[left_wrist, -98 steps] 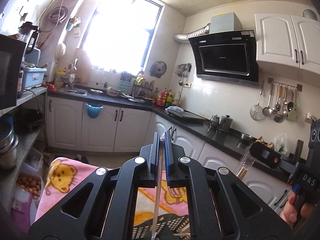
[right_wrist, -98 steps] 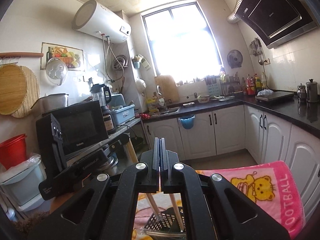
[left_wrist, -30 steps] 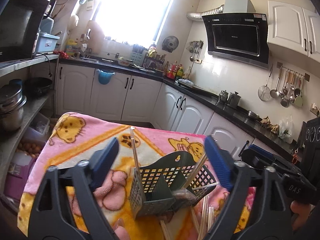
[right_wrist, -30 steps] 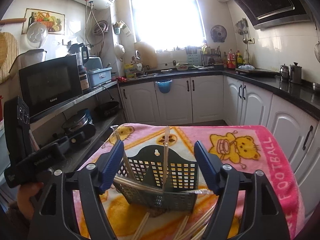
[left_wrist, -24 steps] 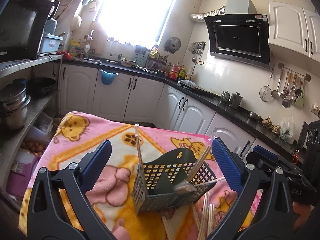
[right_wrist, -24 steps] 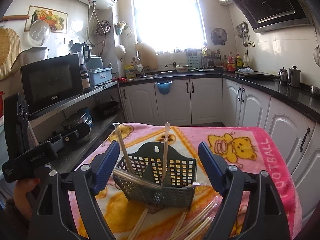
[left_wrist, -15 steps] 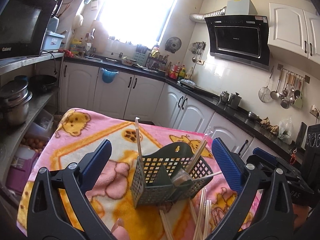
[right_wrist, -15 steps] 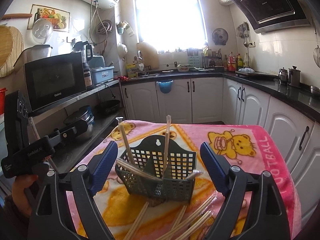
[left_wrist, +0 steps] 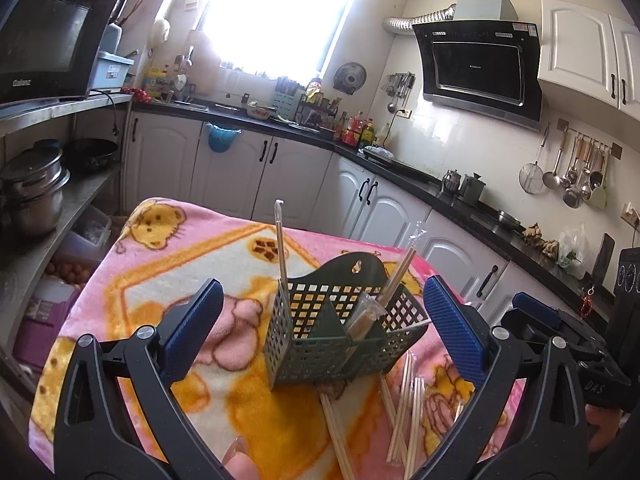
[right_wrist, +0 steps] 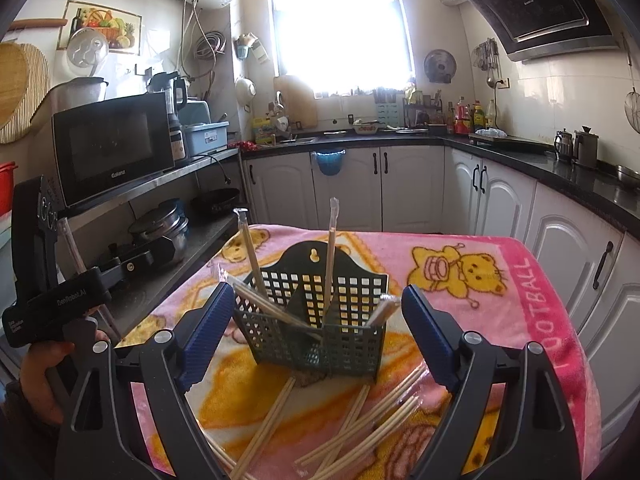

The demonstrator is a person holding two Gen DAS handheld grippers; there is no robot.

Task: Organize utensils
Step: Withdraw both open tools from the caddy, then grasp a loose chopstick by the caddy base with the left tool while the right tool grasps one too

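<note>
Claws (left_wrist: pixel 320 334) parted since earlier; "Galanz" microwave (right_wrist: pixel 110 148), "FOOTBALL" blanket (right_wrist: pixel 536 304).

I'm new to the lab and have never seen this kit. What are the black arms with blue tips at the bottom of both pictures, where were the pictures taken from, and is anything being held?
There is no robot here: a person holds a hand tool in each hand, and each tool has two fingers with blue pads and a wide-angle camera looking forward along them. One picture looks along the left gripper, the other along the right gripper. Each view also catches the other tool off to the side.

Both sets of fingers stand wide apart with nothing held; the basket is merely seen between them.

On the pink blanket stands a dark green basket with a few wrapped chopsticks poking out of it. More loose chopsticks lie on the blanket in front of it.
</note>
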